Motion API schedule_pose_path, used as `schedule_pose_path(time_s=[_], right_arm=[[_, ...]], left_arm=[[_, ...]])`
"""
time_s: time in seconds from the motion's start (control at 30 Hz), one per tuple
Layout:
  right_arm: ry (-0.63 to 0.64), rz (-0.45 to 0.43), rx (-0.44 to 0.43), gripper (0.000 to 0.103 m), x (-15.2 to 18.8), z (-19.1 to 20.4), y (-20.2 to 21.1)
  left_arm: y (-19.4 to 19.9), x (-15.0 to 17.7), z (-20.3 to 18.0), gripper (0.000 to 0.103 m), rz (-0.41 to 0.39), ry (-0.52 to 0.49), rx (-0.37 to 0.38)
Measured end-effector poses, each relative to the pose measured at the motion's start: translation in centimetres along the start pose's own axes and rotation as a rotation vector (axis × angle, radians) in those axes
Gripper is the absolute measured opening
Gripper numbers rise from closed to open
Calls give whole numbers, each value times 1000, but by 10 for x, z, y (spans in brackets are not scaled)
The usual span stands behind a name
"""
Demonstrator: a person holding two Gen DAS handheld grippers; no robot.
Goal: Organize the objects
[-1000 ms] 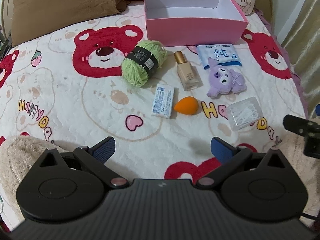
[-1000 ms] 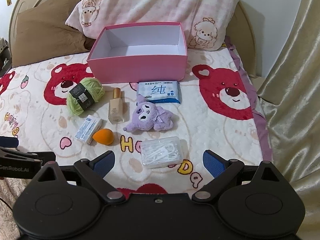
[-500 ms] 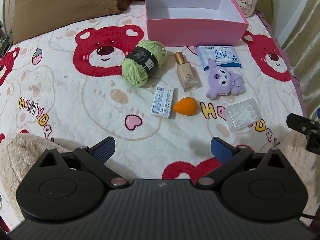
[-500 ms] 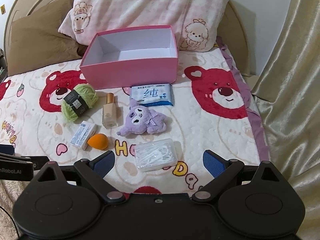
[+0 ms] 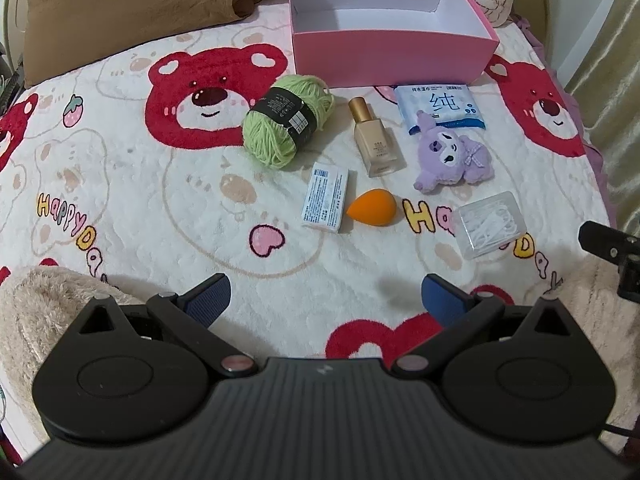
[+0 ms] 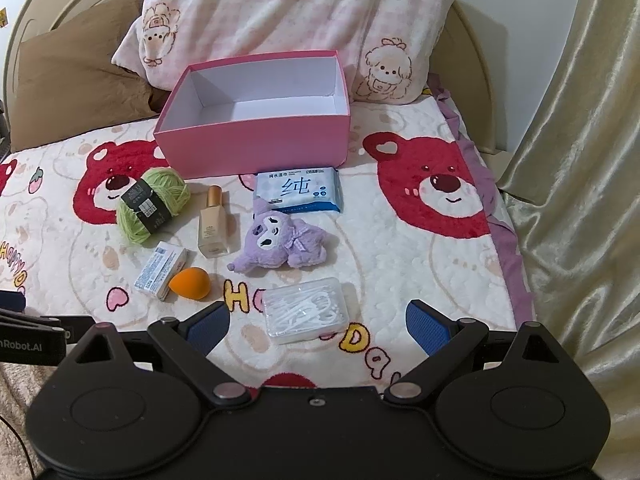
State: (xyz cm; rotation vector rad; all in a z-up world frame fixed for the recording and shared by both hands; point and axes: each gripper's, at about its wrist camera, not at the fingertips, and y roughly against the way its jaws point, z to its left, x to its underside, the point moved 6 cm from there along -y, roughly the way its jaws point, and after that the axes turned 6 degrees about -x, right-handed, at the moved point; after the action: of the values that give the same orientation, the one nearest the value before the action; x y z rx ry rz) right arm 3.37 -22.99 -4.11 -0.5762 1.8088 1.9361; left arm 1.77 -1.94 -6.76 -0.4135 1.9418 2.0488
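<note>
Just ahead of the right gripper (image 6: 318,322) (fingers (image 6: 428,326) spread), floss-pick box (image 6: 306,314)

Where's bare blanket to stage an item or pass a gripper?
Free: left of the green yarn, over the bear print; right of the wet wipes pack and purple plush. The pink box is empty. Crowded: between yarn and floss pick case.
</note>
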Motion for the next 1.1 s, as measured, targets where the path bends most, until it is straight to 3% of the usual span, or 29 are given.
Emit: schedule_pose_path(time_s=[1.1], right_arm=[[14, 11, 20, 97, 3, 0, -4]], left_arm=[[-6, 3, 2, 103, 24, 32, 42]])
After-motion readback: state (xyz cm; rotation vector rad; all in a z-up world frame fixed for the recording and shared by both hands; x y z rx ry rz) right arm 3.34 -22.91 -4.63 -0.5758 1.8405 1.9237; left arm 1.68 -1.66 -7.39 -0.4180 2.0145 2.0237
